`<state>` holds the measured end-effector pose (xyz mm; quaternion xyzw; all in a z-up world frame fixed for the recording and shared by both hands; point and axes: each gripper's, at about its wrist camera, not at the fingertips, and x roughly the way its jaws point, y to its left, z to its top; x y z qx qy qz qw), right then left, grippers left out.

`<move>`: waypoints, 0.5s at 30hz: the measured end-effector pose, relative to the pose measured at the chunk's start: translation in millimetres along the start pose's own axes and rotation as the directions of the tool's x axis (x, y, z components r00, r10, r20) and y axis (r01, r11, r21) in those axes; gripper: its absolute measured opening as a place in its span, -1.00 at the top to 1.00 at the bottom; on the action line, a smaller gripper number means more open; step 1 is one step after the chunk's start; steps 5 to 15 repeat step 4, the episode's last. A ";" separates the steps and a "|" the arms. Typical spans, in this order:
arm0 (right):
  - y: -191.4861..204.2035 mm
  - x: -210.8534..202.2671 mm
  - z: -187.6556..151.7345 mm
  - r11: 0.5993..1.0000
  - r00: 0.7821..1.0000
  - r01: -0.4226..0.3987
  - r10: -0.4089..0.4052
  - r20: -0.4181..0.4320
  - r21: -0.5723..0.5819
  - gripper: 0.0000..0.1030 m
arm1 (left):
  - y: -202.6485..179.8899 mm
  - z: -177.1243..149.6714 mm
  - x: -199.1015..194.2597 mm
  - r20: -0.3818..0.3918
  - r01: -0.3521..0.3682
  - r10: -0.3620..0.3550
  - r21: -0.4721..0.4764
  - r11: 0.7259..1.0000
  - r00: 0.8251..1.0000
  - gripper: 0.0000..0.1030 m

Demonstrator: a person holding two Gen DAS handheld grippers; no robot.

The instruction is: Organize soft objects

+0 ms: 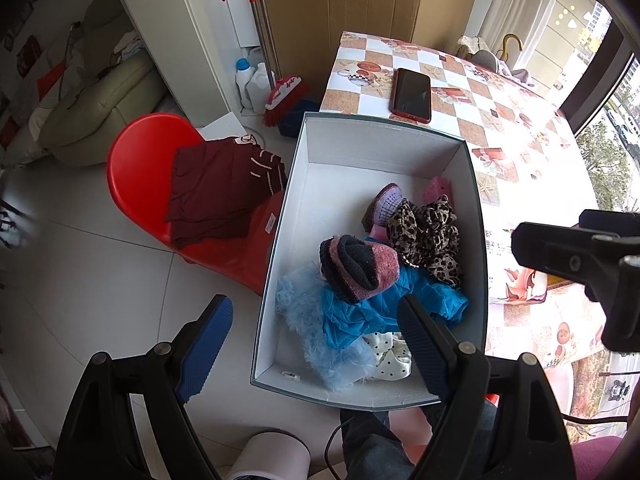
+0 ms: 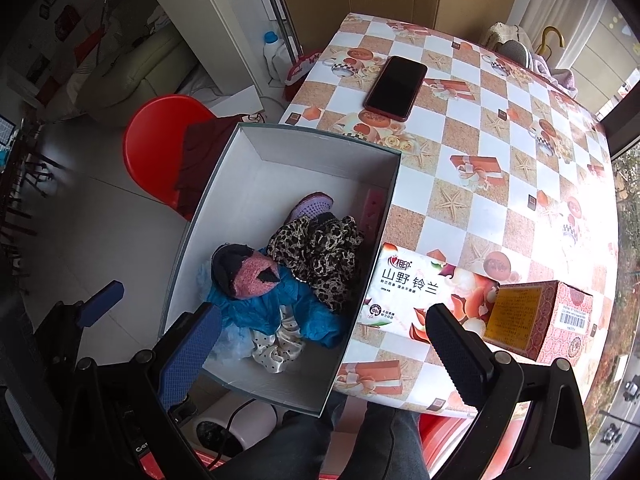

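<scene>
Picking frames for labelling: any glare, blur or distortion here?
Left wrist view: window glare washes out the tablecloth beside the box; edges bend, corners vignette. Right wrist view: evenly lit, phone sharp, same fisheye bending.

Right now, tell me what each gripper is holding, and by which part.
Nothing is held. The left gripper and right gripper both hover with jaws open above the box of soft things.
</scene>
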<state>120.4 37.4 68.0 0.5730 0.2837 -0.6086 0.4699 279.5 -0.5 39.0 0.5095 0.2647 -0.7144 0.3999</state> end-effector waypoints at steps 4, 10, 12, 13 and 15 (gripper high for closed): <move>1.9 0.4 -5.1 1.000 1.000 0.015 -0.015 -0.005 0.013 -1.00 | 5.2 -4.9 -3.0 0.039 0.053 -0.053 0.003 0.999 0.998 -0.69; 1.9 0.4 -5.1 1.000 1.000 0.015 -0.015 -0.005 0.013 -1.00 | 5.2 -4.9 -3.0 0.039 0.053 -0.053 0.003 0.999 0.998 -0.69; 1.9 0.4 -5.1 1.000 1.000 0.015 -0.015 -0.005 0.013 -1.00 | 5.2 -4.9 -3.0 0.039 0.053 -0.053 0.003 0.999 0.998 -0.69; 1.9 0.4 -5.1 1.000 1.000 0.015 -0.015 -0.005 0.013 -1.00 | 5.2 -4.9 -3.0 0.039 0.053 -0.053 0.003 0.999 0.998 -0.69; 1.9 0.4 -5.1 1.000 1.000 0.015 -0.015 -0.005 0.013 -1.00 | 5.2 -4.9 -3.0 0.039 0.053 -0.053 0.003 0.999 0.998 -0.69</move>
